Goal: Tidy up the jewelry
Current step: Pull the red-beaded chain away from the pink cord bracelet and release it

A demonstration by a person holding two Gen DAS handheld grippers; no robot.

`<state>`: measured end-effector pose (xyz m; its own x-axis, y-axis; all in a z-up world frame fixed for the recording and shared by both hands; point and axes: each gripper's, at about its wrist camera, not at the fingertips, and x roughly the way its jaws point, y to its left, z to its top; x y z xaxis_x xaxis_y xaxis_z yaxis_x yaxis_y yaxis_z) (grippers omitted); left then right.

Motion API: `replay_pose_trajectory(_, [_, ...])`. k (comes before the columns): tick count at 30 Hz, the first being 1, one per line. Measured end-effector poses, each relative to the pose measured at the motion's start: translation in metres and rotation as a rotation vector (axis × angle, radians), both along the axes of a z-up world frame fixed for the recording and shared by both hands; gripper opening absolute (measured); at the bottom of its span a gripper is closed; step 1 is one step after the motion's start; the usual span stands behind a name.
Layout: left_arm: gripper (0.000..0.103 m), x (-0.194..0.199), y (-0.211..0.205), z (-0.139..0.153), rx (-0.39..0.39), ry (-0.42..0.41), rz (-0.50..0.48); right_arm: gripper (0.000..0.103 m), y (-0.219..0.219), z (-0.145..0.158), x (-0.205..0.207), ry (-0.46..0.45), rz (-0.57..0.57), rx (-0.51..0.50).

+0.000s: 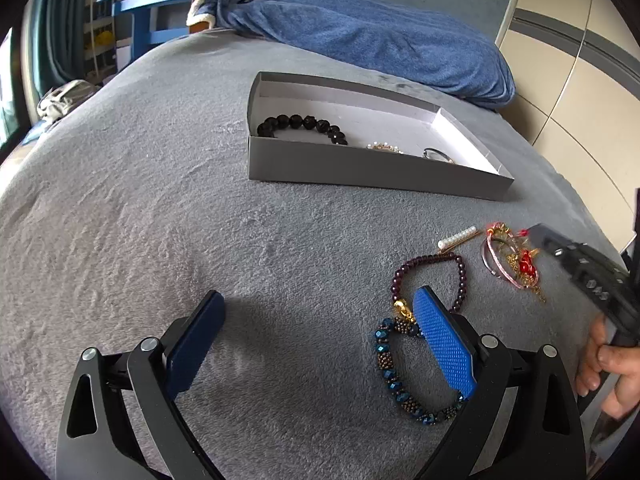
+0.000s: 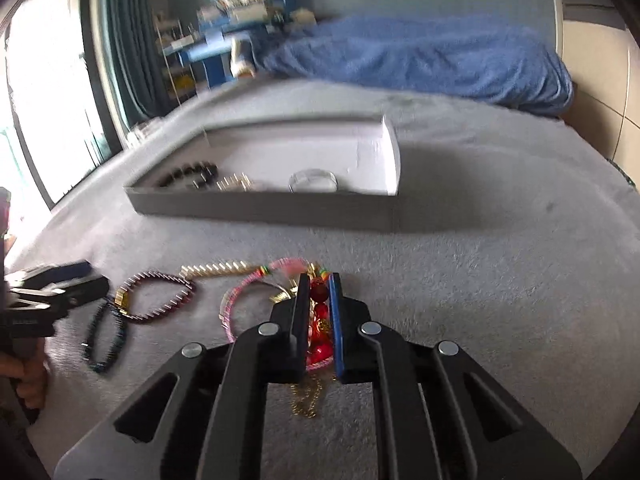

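A shallow grey box (image 1: 360,164) lies on the bed and holds a black bead bracelet (image 1: 304,124), a gold pearl piece (image 1: 385,147) and a silver ring (image 1: 438,155). My left gripper (image 1: 320,304) is open above the blanket, its right finger over a blue bead bracelet (image 1: 390,364) and a dark purple bead bracelet (image 1: 432,276). A pearl pin (image 1: 458,237) lies beyond them. My right gripper (image 2: 319,280) is shut on a red and gold charm piece (image 2: 319,320) joined to a pink bangle (image 2: 240,300). The box also shows in the right wrist view (image 2: 264,208).
A grey fleece blanket (image 1: 140,220) covers the bed. A blue blanket (image 1: 380,36) lies bunched at the far end. A blue shelf unit (image 1: 152,12) stands beyond the bed. A tiled wall (image 1: 580,60) is on the right.
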<state>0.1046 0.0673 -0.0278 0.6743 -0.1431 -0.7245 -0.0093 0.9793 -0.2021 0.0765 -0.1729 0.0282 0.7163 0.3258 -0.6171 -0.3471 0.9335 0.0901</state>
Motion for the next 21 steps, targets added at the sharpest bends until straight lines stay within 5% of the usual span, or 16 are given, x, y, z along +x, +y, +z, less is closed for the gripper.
replay_pose_trajectory(8, [0.094,0.001,-0.002,0.000,0.013,0.002,-0.001,0.009,-0.036,0.022,-0.026,-0.126,-0.106,0.138])
replay_pose_trajectory(21, [0.094,-0.001,-0.006,0.001,0.029,-0.007,-0.004,0.009,-0.099,0.033,-0.042,-0.136,-0.287,0.199])
